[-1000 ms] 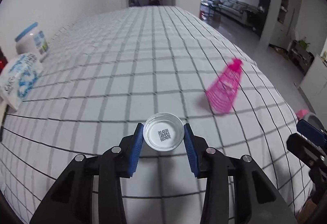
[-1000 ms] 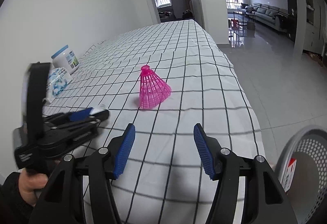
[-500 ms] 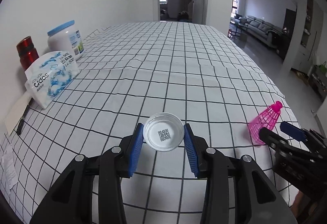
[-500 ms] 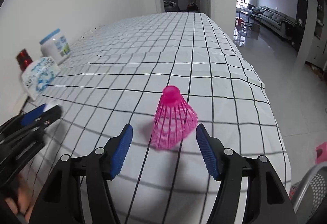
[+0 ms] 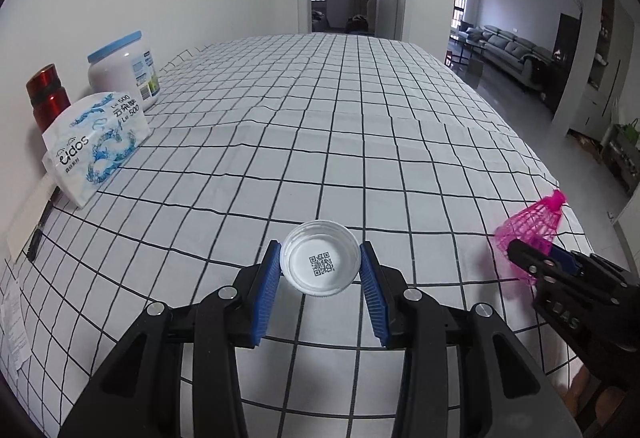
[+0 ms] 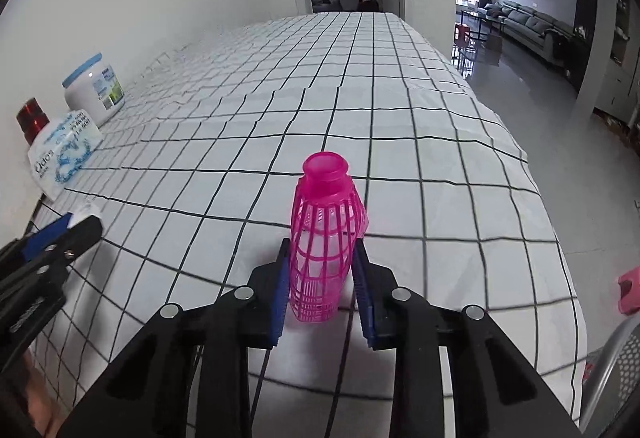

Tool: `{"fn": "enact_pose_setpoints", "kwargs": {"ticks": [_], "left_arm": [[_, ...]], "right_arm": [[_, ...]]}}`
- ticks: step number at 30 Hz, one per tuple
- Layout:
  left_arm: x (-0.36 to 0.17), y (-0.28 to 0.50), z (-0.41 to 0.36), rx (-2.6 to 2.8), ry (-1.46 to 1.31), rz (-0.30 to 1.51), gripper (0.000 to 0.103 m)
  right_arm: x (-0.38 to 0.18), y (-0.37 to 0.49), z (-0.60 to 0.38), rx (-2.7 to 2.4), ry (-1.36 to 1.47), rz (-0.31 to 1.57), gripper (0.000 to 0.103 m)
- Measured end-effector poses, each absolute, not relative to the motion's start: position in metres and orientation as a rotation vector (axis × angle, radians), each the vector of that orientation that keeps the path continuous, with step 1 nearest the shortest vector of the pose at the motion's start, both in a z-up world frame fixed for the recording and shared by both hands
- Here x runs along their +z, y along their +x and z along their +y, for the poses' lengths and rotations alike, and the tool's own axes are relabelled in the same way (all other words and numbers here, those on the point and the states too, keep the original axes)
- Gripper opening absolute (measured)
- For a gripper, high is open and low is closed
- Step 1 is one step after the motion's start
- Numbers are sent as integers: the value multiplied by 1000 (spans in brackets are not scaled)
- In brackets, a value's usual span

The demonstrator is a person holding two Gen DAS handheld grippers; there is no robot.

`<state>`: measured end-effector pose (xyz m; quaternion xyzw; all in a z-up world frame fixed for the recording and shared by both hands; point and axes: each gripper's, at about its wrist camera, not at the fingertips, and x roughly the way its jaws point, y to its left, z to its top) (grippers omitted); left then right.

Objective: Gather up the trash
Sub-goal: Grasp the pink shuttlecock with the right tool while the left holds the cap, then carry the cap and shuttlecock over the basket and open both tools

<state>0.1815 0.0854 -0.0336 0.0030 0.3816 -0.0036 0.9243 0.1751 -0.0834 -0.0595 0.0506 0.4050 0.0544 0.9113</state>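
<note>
In the left wrist view the left gripper (image 5: 320, 270) sits at lower centre, its blue pads (image 5: 266, 286) clamped on a white bottle cap (image 5: 320, 263) held open side up, a QR code showing inside. At the right edge of that frame the pink mesh shuttlecock (image 5: 530, 228) stands by the table's edge. In the right wrist view the right gripper (image 6: 320, 270) is closing on that shuttlecock — its skirt is squeezed narrow between the pads, at centre frame. Along the wall at upper left sit a red flask (image 5: 48, 96), a white tub (image 5: 124, 70) and a tissue pack (image 5: 94, 148) on the checked tablecloth (image 5: 340, 142). A grey mesh basket (image 6: 616, 370) shows at the lower right.
</note>
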Motion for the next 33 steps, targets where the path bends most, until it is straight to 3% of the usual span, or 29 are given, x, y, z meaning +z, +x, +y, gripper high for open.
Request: {"fn": "enact_pose_setpoints", "kwargs": {"ticks": [15,33], "left_arm": [[-6,138,19,-158,80,694,39],[-10,29,-179,-600,157,736,39]], "right_arm": [[-25,47,-175,-30,204,719,29],[-48,-110,-312,-332,325,686,29]]}}
